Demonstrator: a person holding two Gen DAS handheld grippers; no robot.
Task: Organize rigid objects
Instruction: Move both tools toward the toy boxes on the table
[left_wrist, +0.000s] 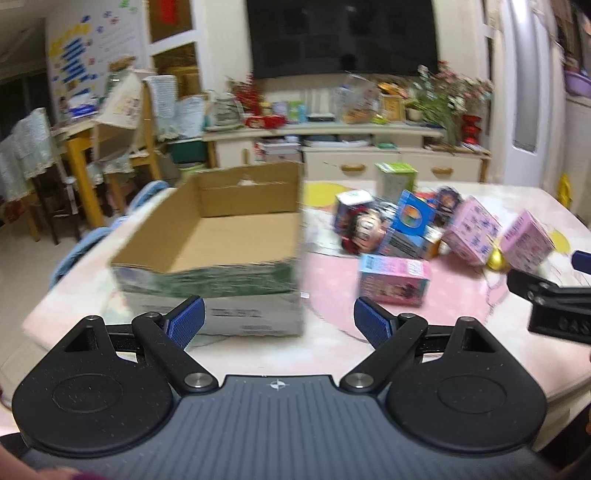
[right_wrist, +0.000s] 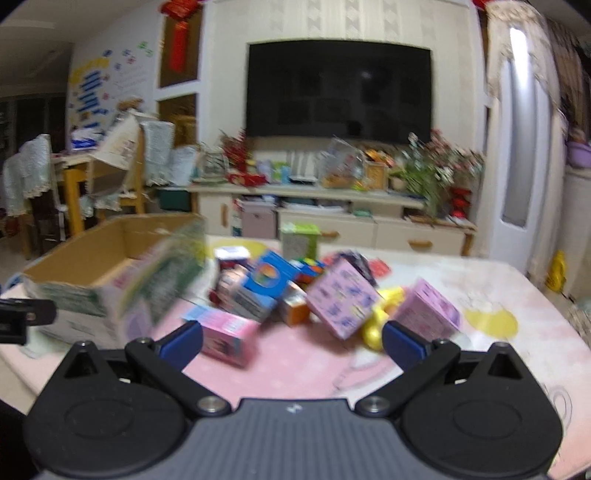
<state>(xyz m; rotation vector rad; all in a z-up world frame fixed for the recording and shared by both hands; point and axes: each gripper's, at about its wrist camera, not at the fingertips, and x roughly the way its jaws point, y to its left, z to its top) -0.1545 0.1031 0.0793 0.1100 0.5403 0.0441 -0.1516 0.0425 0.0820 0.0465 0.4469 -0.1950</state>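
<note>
I hold my left gripper (left_wrist: 279, 321) with jaws wide apart and nothing between them, facing the open cardboard box (left_wrist: 221, 251) on the pink table (left_wrist: 332, 280), while my right gripper (right_wrist: 291, 341), jaws likewise spread and unloaded, faces the jumbled pile of small toy boxes (right_wrist: 295, 291) just right of it.

Both wrist views look forward over the pink-clothed desk (left_wrist: 461, 325) toward the wall-mounted black television (right_wrist: 338, 86). The left sits close before the open brown cardboard box (left_wrist: 221, 236); the right faces the heap of small coloured cartons (right_wrist: 295, 291) (both blurred). They share box, heap and television.
</note>
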